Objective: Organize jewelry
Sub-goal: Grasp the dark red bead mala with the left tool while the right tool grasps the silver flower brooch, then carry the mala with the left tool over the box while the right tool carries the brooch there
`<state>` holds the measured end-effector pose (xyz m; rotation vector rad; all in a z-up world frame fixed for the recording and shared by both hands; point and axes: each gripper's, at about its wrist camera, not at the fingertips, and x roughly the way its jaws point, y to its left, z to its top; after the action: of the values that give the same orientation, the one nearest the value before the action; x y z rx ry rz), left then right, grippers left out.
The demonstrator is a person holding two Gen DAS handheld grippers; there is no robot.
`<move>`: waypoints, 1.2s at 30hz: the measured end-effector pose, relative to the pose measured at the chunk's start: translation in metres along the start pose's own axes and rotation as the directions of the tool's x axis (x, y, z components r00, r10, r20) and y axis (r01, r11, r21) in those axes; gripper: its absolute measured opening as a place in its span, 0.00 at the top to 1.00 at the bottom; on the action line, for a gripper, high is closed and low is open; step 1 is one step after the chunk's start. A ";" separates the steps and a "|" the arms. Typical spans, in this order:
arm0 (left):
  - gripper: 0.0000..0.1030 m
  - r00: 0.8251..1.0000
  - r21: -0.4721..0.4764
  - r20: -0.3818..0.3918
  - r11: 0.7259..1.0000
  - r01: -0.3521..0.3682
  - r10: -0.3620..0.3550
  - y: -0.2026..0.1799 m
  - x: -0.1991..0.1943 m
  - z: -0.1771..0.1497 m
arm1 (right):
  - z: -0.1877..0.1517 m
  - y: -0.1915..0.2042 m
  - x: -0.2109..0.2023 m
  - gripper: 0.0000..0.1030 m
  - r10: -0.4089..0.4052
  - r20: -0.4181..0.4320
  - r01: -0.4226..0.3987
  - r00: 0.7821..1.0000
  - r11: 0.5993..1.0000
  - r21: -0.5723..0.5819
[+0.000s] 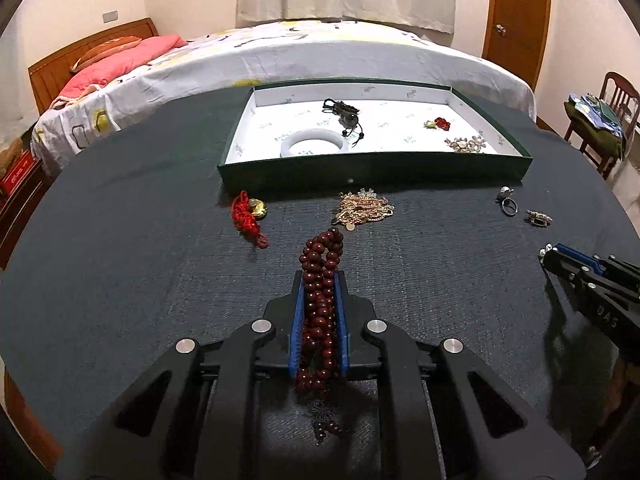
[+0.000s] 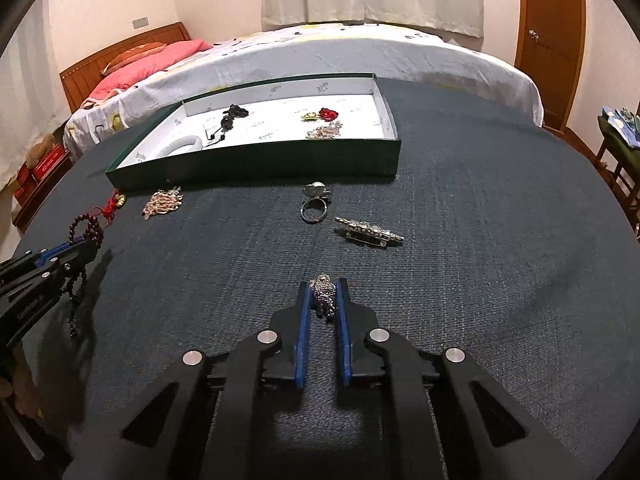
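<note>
Left claw (image 1: pixel 320 280) is clamped along the length of a long strand of dark red wooden beads (image 1: pixel 320 300), blue pads pressing its doubled-up middle so one loop pokes out past the tips and the tasselled tail dangles underneath; gripping the bunch rather than a single bead likely keeps the strand from slipping or unspooling. It seems held clear of the dark blue woven table (image 1: pixel 140 260). Right claw (image 2: pixel 323 292) is closed on a small silver rhinestone pendant (image 2: pixel 323 294), pinched near the tips, the piece too small for a deeper hold. Both loads appear bound for the shallow green box with white lining (image 1: pixel 376 166) at the far side of the table, which already contains a white bangle (image 1: pixel 312 143), a black corded charm (image 1: pixel 344 114), a red flower brooch (image 1: pixel 440 123) and a pearl cluster brooch (image 1: pixel 466 144). Still loose before the box: a red knotted cord with a gold charm (image 1: pixel 250 216), a pile of rose-gold chain (image 1: pixel 362 208), a silver ring (image 2: pixel 314 206) and a long bar brooch (image 2: pixel 370 232) (pin side up, I think). Roughly halfway sorted, by my reckoning.
</note>
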<state>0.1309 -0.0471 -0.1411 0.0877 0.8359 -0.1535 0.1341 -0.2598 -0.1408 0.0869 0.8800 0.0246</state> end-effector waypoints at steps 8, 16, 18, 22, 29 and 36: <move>0.87 1.000 -0.005 0.026 1.000 -0.008 0.008 0.004 -0.009 0.003 | 0.002 0.004 -0.008 0.88 0.005 0.023 -0.005 1.000 1.000 0.000; 0.87 0.998 -0.004 0.056 1.000 -0.004 0.005 0.004 -0.018 0.013 | 0.016 0.008 -0.023 0.88 0.027 0.070 -0.027 0.997 1.000 0.005; 0.87 0.997 -0.002 0.071 1.000 -0.001 0.001 0.005 -0.021 0.019 | 0.022 0.008 -0.028 0.88 0.032 0.089 -0.033 0.996 0.999 0.007; 0.87 0.994 0.007 0.105 1.000 0.004 -0.005 0.004 -0.025 0.034 | 0.038 0.011 -0.034 0.88 0.040 0.130 -0.041 0.991 0.999 0.003; 0.87 0.989 0.022 0.146 1.000 0.016 -0.019 0.005 -0.017 0.067 | 0.077 0.023 -0.030 0.88 0.060 0.200 -0.056 0.978 0.998 -0.024; 0.87 0.979 0.037 0.203 0.999 0.010 -0.017 0.008 -0.003 0.108 | 0.121 0.033 -0.018 0.88 0.071 0.263 -0.061 0.962 0.997 -0.046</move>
<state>0.2094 -0.0534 -0.0664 0.0978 0.6297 -0.1871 0.2167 -0.2364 -0.0472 0.0828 0.6083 0.0900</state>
